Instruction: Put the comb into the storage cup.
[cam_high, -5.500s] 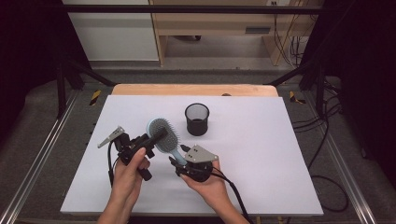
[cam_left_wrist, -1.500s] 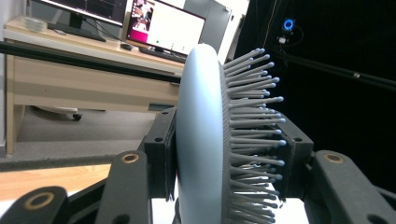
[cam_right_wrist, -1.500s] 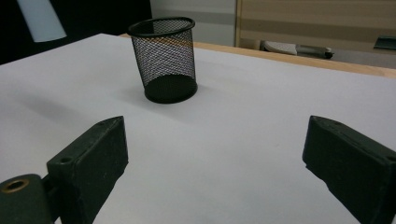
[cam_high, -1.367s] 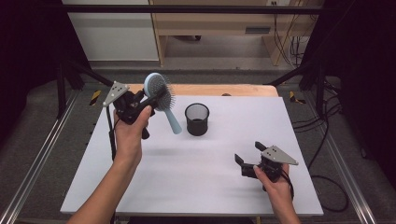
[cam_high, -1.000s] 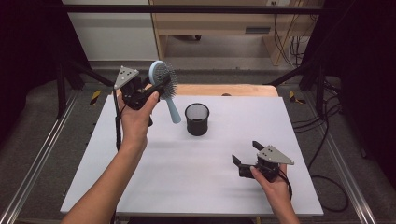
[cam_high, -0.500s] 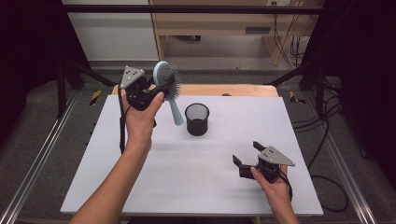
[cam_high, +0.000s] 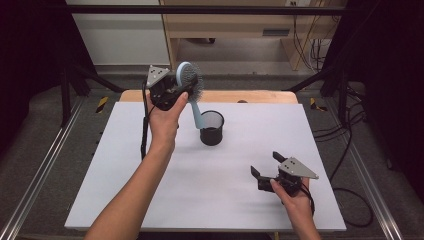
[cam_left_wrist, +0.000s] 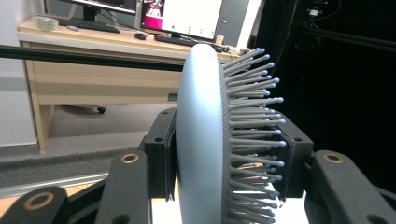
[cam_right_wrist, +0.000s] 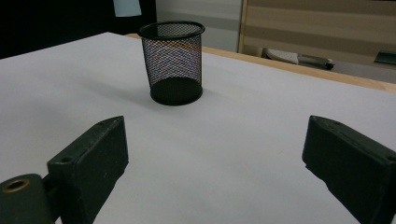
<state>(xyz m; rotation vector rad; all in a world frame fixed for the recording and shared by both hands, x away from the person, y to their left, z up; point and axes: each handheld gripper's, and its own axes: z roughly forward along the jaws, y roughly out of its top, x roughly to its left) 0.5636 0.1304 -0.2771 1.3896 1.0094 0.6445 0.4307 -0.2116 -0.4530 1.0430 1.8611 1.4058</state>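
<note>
Brush hung head-up in the left gripper, clamped across its head, handle tip over the cup; it looked light and rigid, with yielding bristles, so the solid back seemed the surer hold; right gripper rested wide apart, empty, on the table.

No text, label, brand, number or sign can be read; the distant monitor screens are too blurred.
</note>
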